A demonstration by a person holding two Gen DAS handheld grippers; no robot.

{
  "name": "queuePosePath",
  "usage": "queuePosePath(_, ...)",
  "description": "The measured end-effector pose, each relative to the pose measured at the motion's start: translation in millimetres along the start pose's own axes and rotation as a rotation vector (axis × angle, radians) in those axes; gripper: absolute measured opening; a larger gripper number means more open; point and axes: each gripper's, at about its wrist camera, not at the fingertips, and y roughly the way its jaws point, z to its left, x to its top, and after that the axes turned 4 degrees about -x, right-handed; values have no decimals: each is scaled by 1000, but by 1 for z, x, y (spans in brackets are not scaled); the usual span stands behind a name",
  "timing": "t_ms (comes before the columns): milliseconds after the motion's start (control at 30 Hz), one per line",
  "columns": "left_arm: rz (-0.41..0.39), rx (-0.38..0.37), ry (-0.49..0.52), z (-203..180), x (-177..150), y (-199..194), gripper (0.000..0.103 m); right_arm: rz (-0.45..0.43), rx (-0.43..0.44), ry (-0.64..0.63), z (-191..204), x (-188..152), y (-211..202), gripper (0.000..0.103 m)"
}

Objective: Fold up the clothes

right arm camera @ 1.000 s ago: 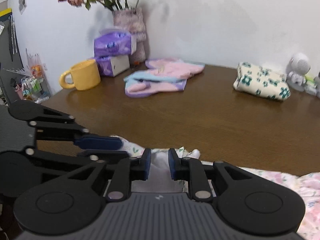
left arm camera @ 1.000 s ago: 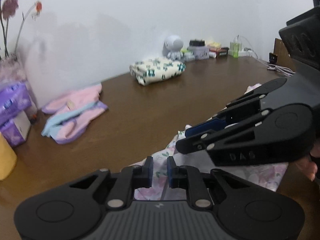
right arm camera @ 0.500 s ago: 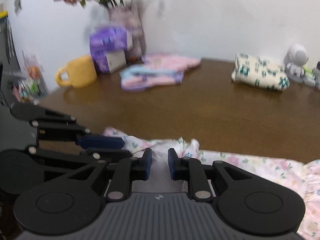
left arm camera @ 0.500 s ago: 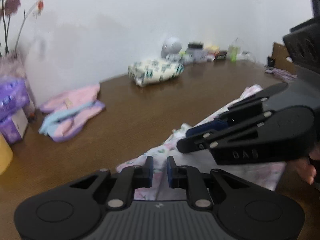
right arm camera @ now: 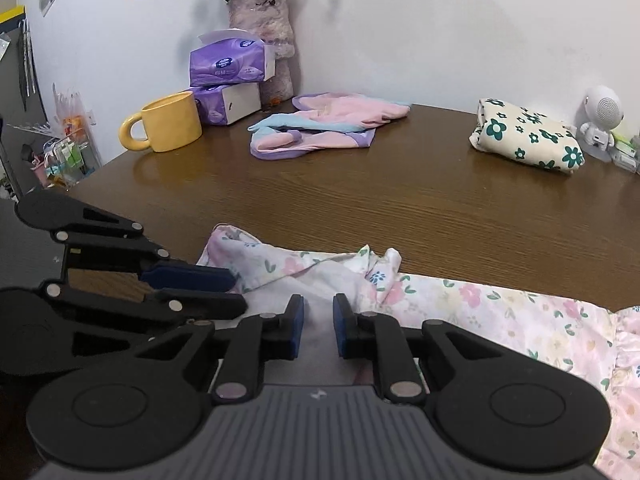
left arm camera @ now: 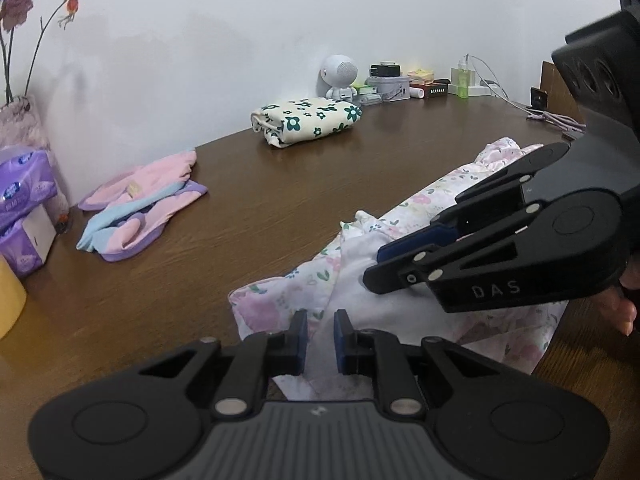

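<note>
Pale pink floral-print cotton garment (right arm camera: 500, 312) lies crumpled along the near edge of the brown wooden table (right arm camera: 400, 200), white inner side turned up at the bunched end. Judged light, limp and thin — it will sag and slide rather than hold a crease, and a single layer can slip from a pinch. Best hold looks to be a hem or corner, two points well apart, so the cloth hangs flat.

Left gripper (left arm camera: 320, 334): jaws narrowly parted over the folded edge of the cloth; fabric sits in the gap, but whether the pads press it cannot be told from this angle.

Right gripper (right arm camera: 318, 330): jaws have just been closing to a narrow gap, white cloth between them — grip equally unclear. In the left view its fingertips (left arm camera: 384, 254) rest on the fabric.
</note>
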Motion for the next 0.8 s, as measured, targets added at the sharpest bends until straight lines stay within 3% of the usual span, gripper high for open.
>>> queuePosePath(100,-5,0,-12,1,2,-4,14,-6,-7,0,2,-1,-2,15)
queuePosePath(267,-111,-42,-74,1,2,-42,14,-68,28,10,3,2,-41,16)
queuePosePath(567,7,-36,-42,-20,-17,-25,15,17,32,-2,10,-25,-47,16)
queuePosePath(800,-31,-16,-47,-23,-16,-39,15,-9,15,10,8,-29,-56,16)
